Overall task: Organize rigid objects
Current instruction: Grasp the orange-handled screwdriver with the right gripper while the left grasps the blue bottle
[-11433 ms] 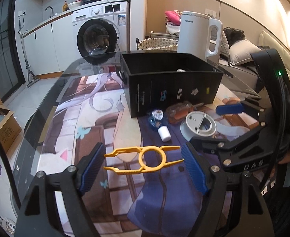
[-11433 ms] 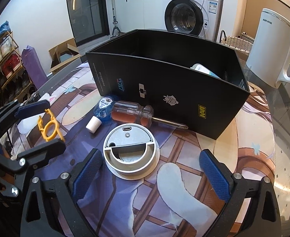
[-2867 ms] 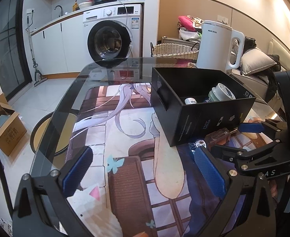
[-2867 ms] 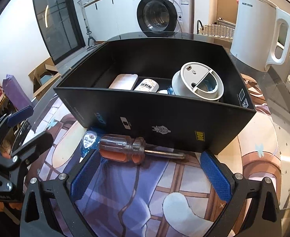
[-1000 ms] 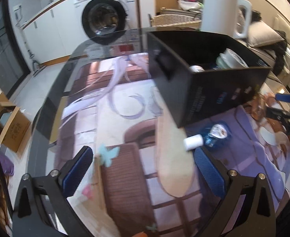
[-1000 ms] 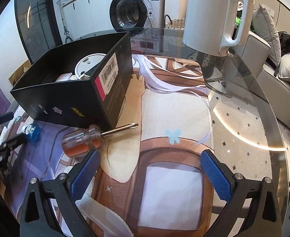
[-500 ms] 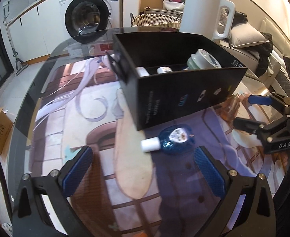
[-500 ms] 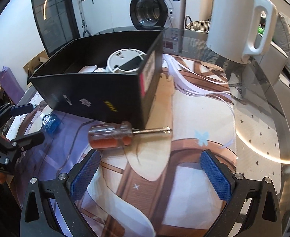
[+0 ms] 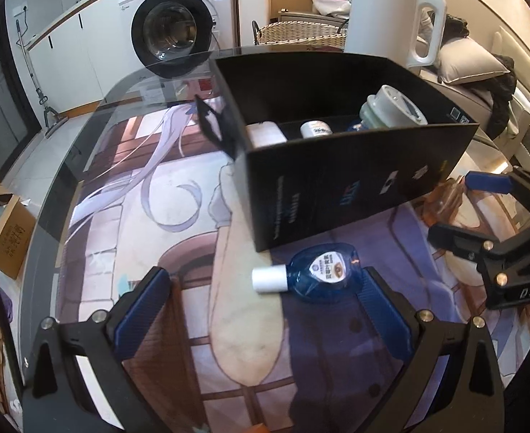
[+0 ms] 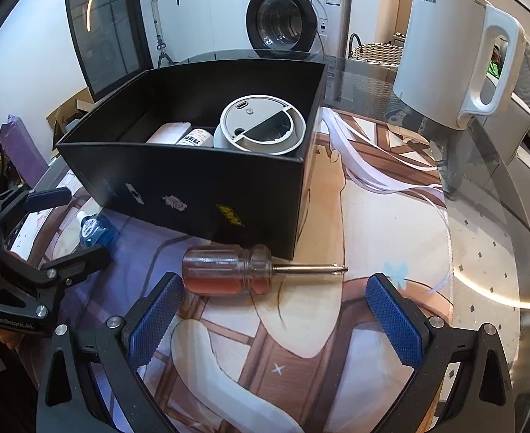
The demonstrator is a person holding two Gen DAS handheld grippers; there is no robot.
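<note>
A black open box (image 9: 355, 187) (image 10: 207, 187) stands on the printed mat and holds a grey round device (image 10: 263, 124), a small white jar (image 10: 194, 139) and a white block (image 9: 265, 133). A blue bottle with a white cap (image 9: 311, 272) lies on its side in front of the box, just ahead of my open, empty left gripper (image 9: 261, 310). It also shows in the right wrist view (image 10: 97, 229). A screwdriver with an amber handle (image 10: 236, 270) lies before the box corner, just ahead of my open, empty right gripper (image 10: 275, 314).
A white electric kettle (image 10: 456, 50) stands on the glass table (image 10: 488, 216) to the right of the box. A wicker basket (image 9: 301, 34) and a washing machine (image 9: 178, 25) are behind the table. A cardboard box (image 9: 5, 231) sits on the floor at left.
Both grippers have come closer to the table. The blue bottle now lies nearer between my left fingers, and the screwdriver nearer between my right fingers. Both stay open.
</note>
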